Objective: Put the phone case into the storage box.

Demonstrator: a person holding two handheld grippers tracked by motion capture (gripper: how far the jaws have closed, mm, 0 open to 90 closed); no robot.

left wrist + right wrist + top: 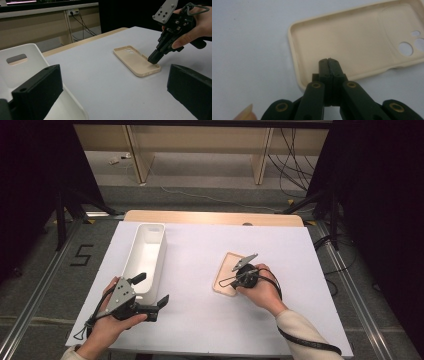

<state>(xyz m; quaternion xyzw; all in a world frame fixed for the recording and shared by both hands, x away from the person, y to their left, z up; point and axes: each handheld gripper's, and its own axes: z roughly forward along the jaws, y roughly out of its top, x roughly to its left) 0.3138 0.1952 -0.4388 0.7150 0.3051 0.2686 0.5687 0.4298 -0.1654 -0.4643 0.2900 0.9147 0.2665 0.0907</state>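
Observation:
A beige phone case [226, 269] lies open side up on the white table cover, right of centre. My right gripper [234, 281] points down at the case's near end with its jaws shut together and nothing between them. In the right gripper view its tips [329, 61] hang over the inside of the case [352, 40], close to the rim. The left gripper view shows that gripper [153, 59] touching or nearly touching the case [133, 60] at its corner. My left gripper [150, 290] rests open at the near left, beside the bin, holding nothing [113, 75].
A long white bin [161, 251] stands on the left of the table, with a handle slot in its end wall [25, 50]. The wooden table edge [210, 217] runs along the back. Cables lie on the floor beyond.

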